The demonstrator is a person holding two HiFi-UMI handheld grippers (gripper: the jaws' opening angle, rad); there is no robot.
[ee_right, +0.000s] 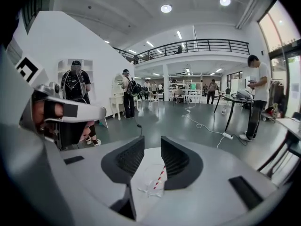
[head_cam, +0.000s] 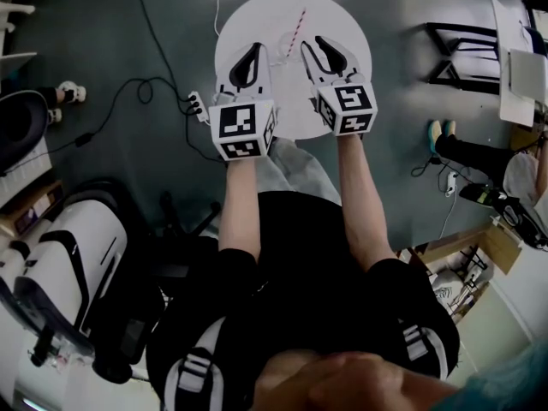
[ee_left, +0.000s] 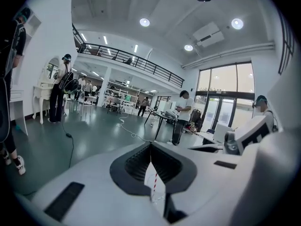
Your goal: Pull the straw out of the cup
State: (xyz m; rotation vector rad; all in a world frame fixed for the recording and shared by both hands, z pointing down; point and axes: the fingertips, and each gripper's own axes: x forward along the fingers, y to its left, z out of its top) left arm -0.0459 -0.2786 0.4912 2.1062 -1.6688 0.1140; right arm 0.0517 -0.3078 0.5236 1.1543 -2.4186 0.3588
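Right gripper jaws apart; striped straw in clear cup seen between.

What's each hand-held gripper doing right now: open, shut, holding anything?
left hand-held gripper: shut, holding nothing.
right hand-held gripper: open, holding nothing; the straw is beyond its jaws.

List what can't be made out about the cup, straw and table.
1. Cup: its clear walls almost vanish against the white table in every view, and its contents can't be told.
2. Straw: its lower end is too small in the head view and blurs into the cup in both gripper views.
3. Table's near edge: hidden in the head view behind the left tool and right tool.
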